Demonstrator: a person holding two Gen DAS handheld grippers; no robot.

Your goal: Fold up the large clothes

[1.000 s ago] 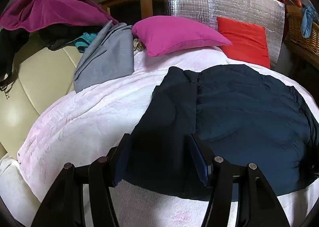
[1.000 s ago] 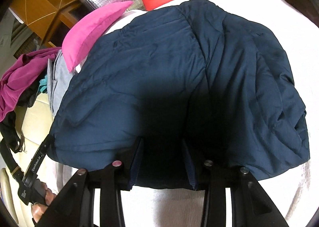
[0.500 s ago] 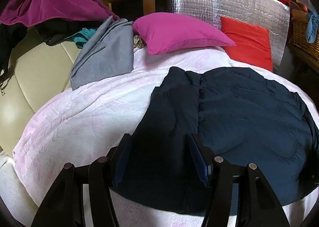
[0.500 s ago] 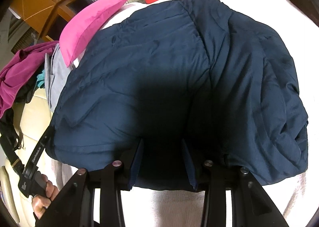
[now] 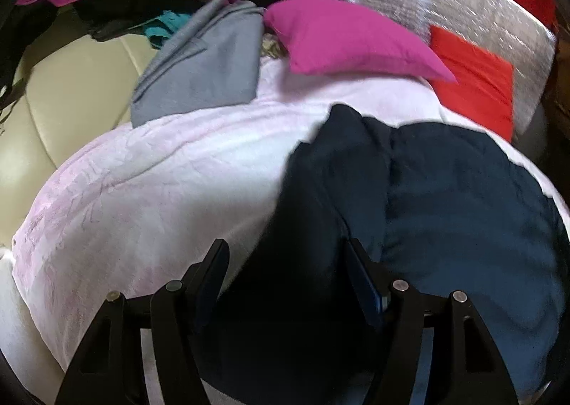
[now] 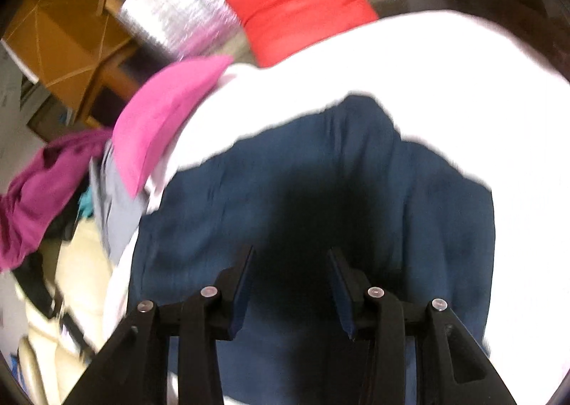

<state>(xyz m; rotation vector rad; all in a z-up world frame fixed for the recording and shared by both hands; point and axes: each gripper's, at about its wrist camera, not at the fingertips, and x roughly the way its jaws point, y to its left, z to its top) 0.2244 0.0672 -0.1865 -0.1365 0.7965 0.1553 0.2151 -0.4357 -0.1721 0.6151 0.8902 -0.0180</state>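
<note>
Navy jacket part-folded on the pale pink blanket, between one fold and the next.

Lying toward the blanket's right side, well short of the pink pillow and red pillow at its far edge; left panel seemingly already turned in over the body, judging by the long ridge down the middle. Left gripper hovering over the jacket's left near edge, jaws apart and just widened, dark cloth seen between them but not clamped. Right gripper over the near middle of the jacket, jaws moderately apart, nothing clamped; contact with the cloth below impossible to tell through shadow and blur. Next, probably: drop onto the near hem with both, pinch, carry it toward the collar.
</note>
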